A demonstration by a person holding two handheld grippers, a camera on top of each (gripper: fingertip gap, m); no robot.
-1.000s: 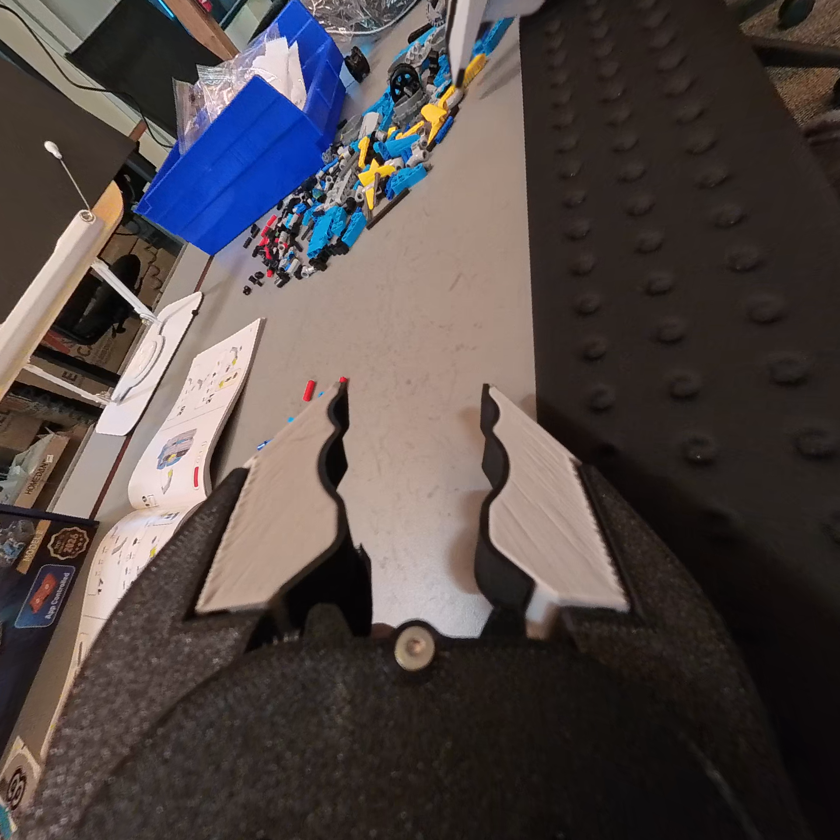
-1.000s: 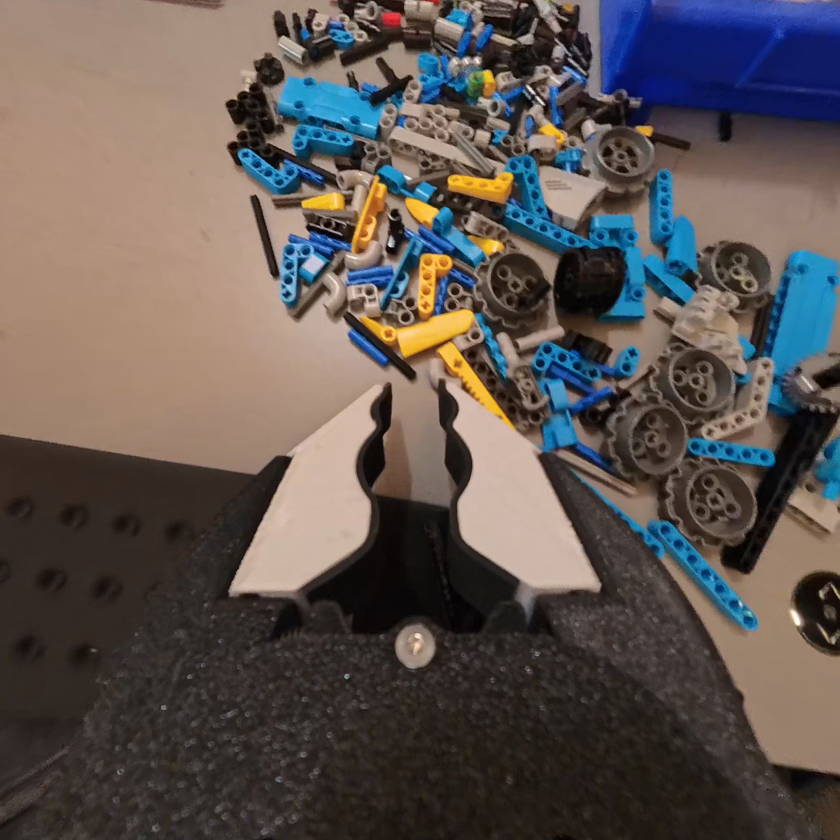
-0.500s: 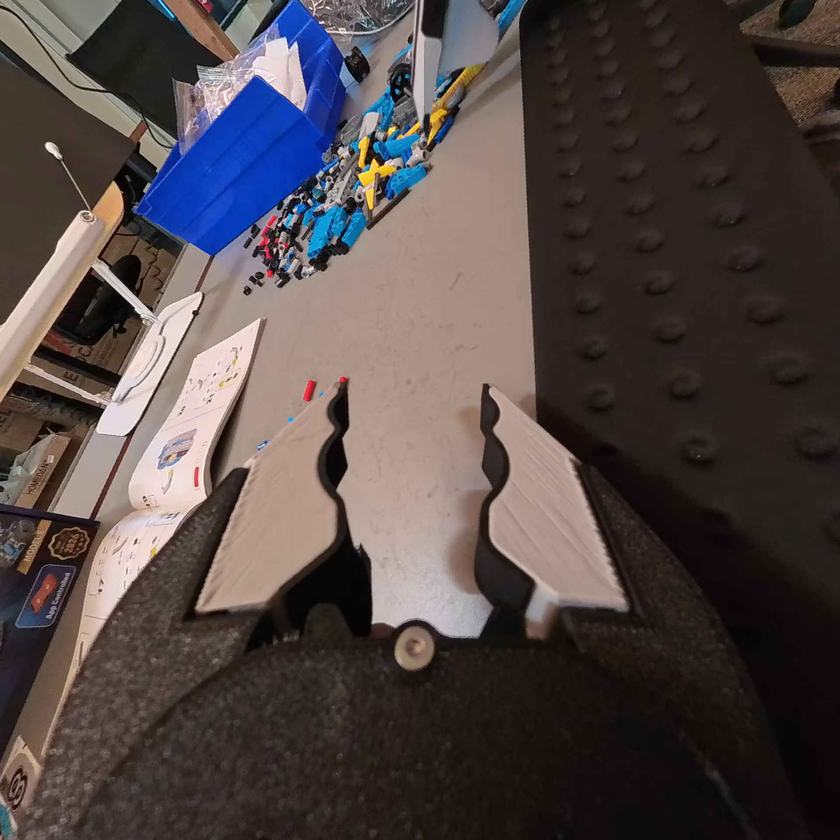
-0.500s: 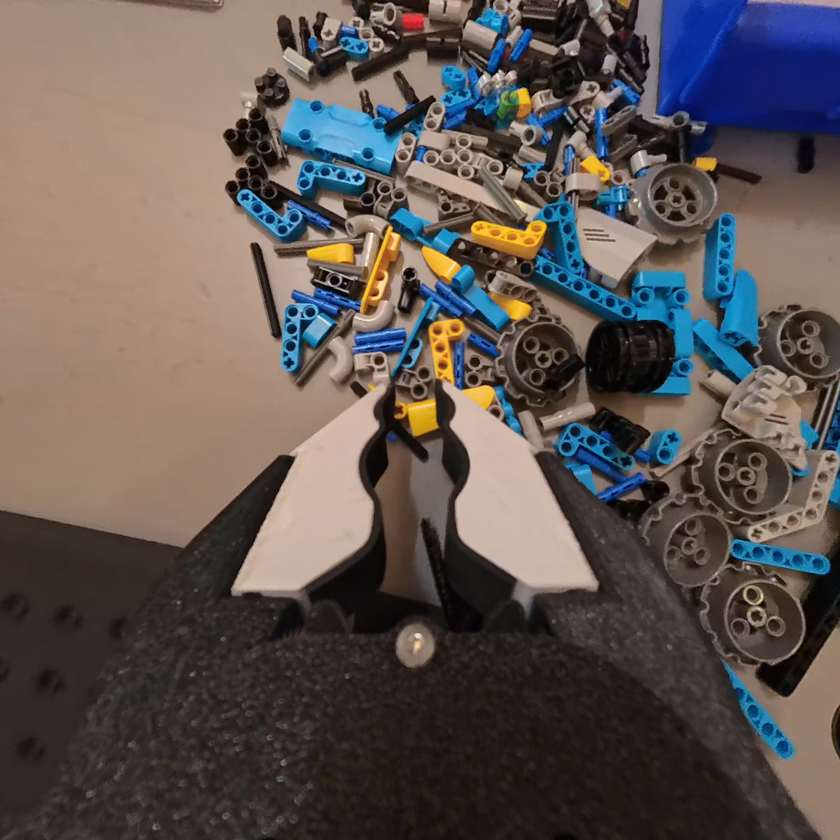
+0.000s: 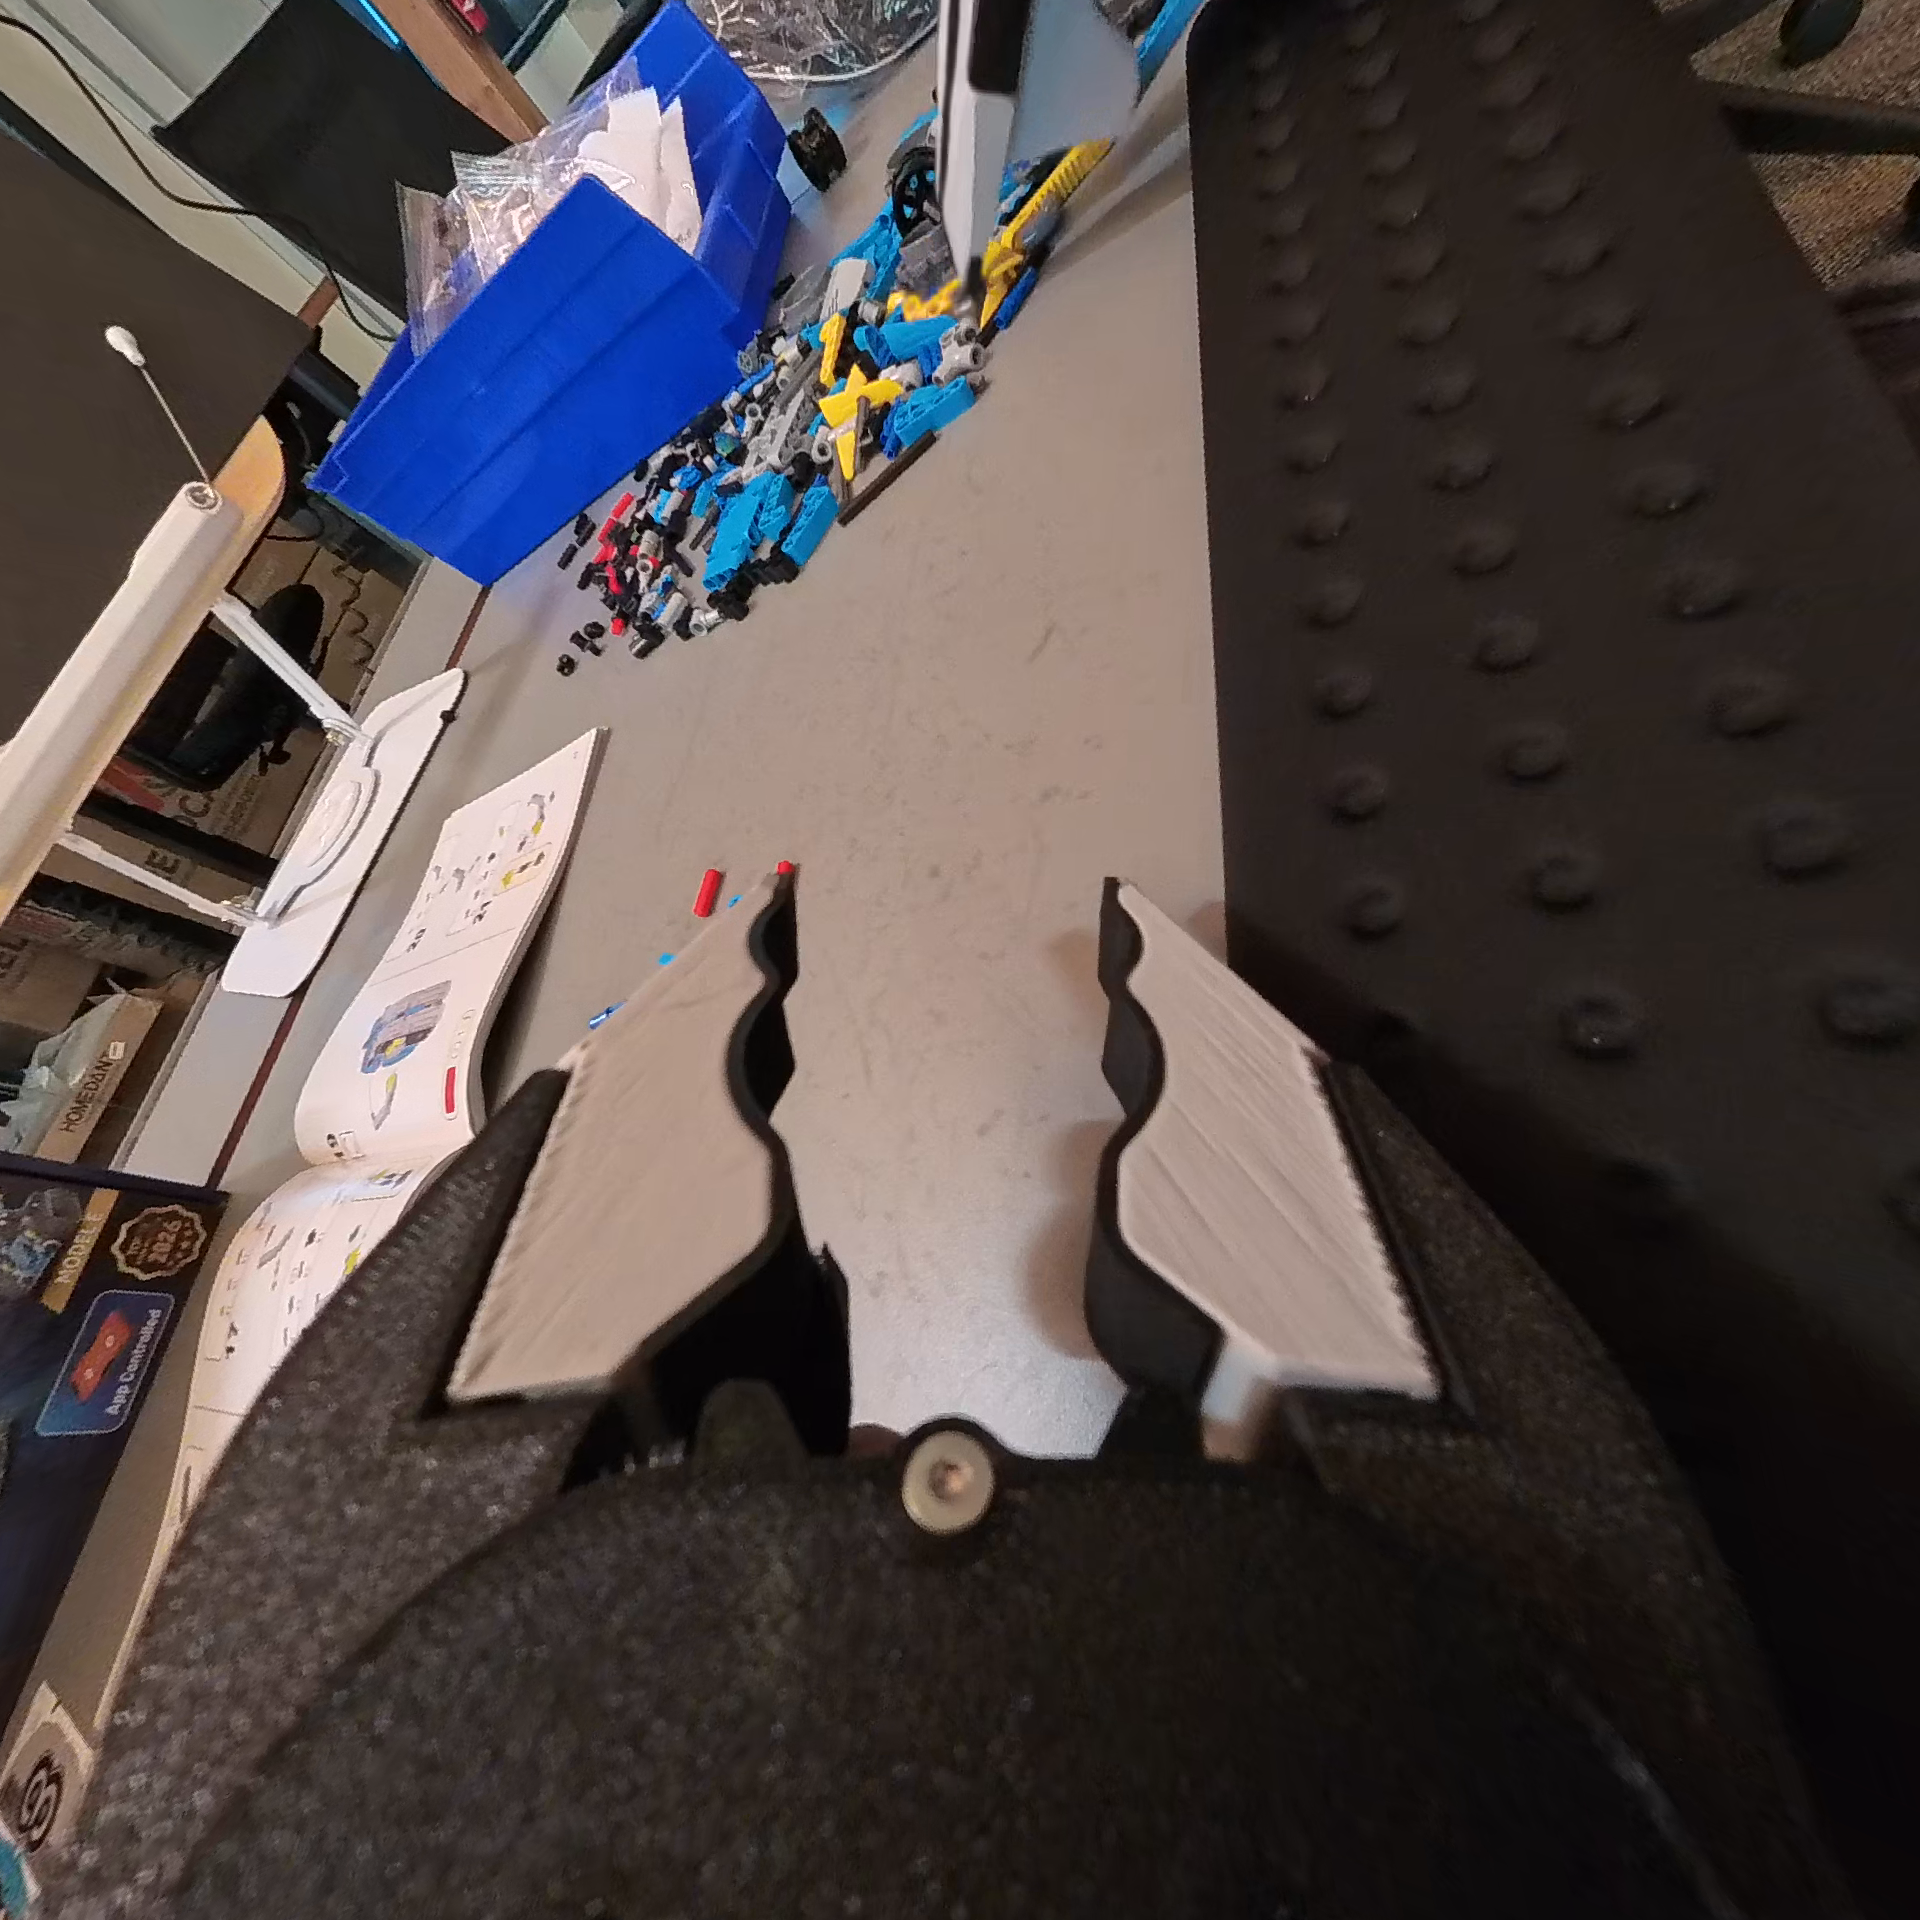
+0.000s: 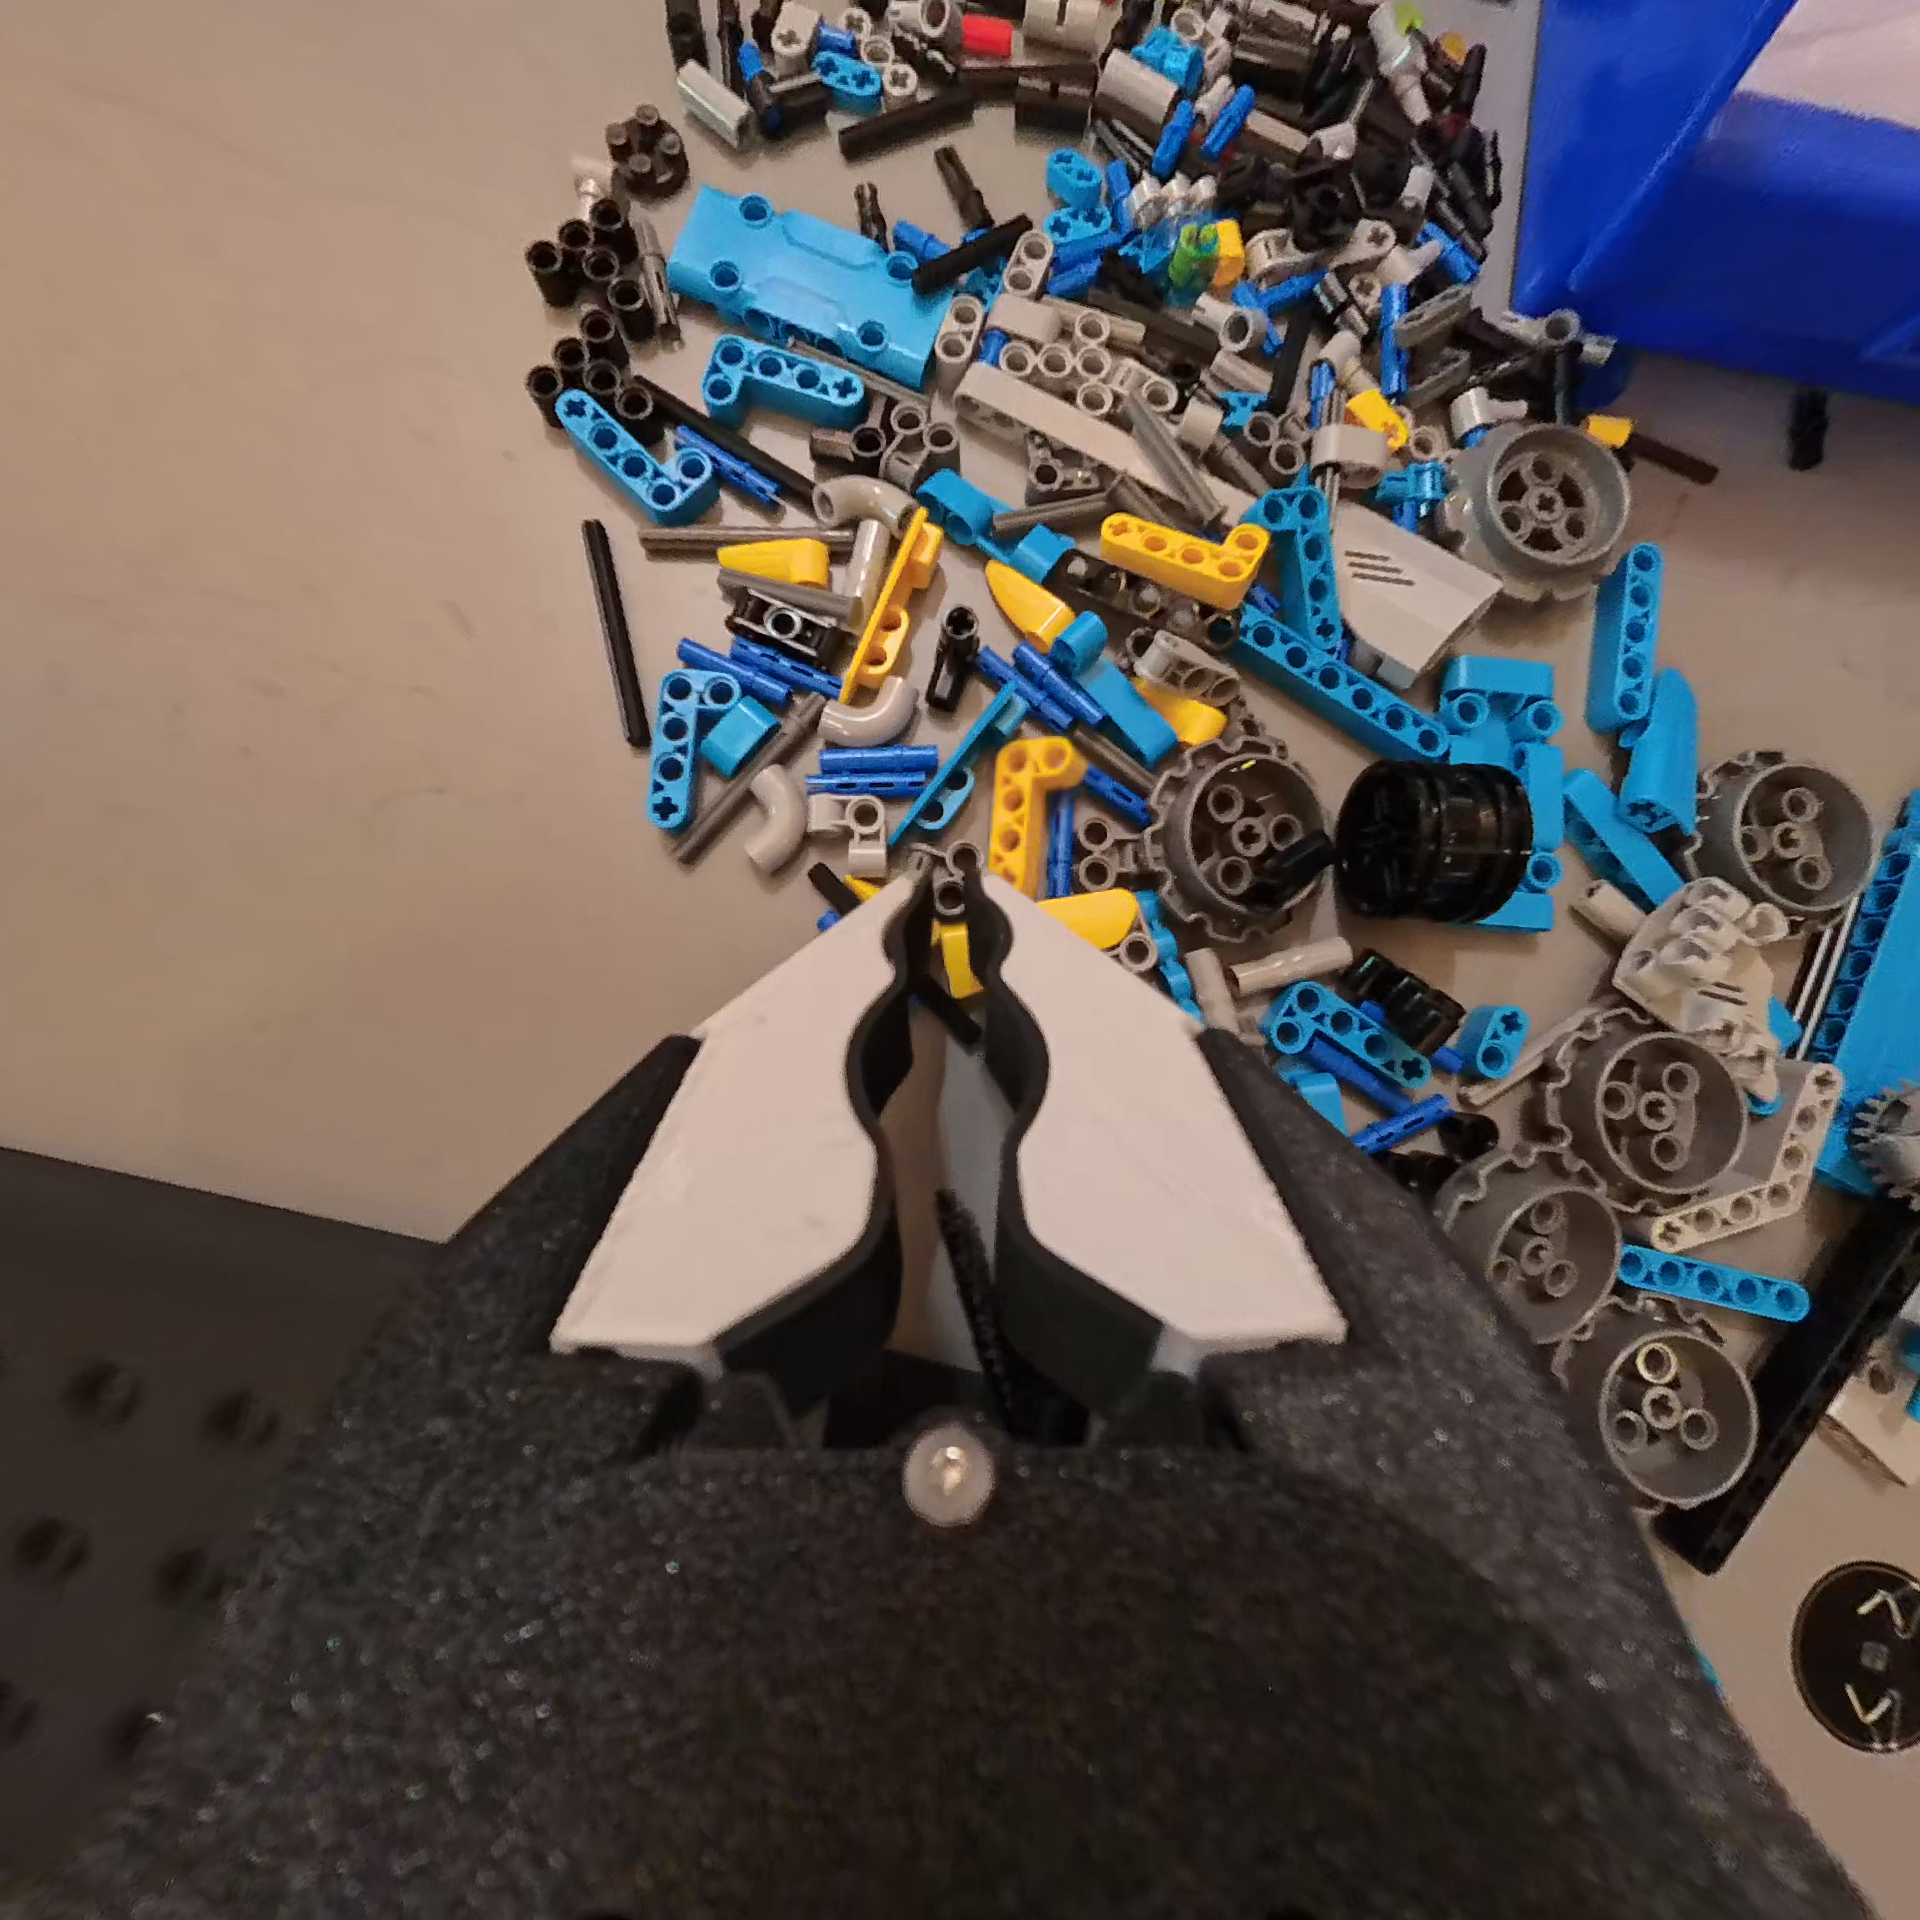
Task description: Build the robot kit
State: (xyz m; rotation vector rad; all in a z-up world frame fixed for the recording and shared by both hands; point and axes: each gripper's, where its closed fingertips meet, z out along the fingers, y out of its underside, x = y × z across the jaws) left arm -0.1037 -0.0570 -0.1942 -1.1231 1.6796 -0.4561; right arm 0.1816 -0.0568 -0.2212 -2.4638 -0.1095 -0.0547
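Observation:
A pile of small building pieces (image 6: 1143,582) in blue, yellow, grey and black lies on the grey table (image 6: 260,623), with several grey wheel hubs (image 6: 1236,831) in it. My right gripper (image 6: 951,888) is down at the near edge of the pile. Its tips are closed on a small dark grey connector (image 6: 954,883), with a yellow piece (image 6: 961,961) just beneath them. My left gripper (image 5: 945,899) is open and empty over bare table (image 5: 935,727). The pile (image 5: 810,436) and the right gripper (image 5: 971,156) show far ahead in the left wrist view.
A blue bin (image 5: 561,364) (image 6: 1714,187) stands behind the pile. A black dimpled mat (image 5: 1558,623) (image 6: 156,1351) runs along the table's edge. An open instruction booklet (image 5: 457,935), a dark box (image 5: 83,1351), a white stand base (image 5: 353,821) and small red pins (image 5: 710,891) lie left. The tips of one gripper are about 30 cm away from the tips of the other.
My right gripper moved forward into the near edge of the pile and its fingers narrowed onto a small dark grey connector. My left gripper stayed still and open.

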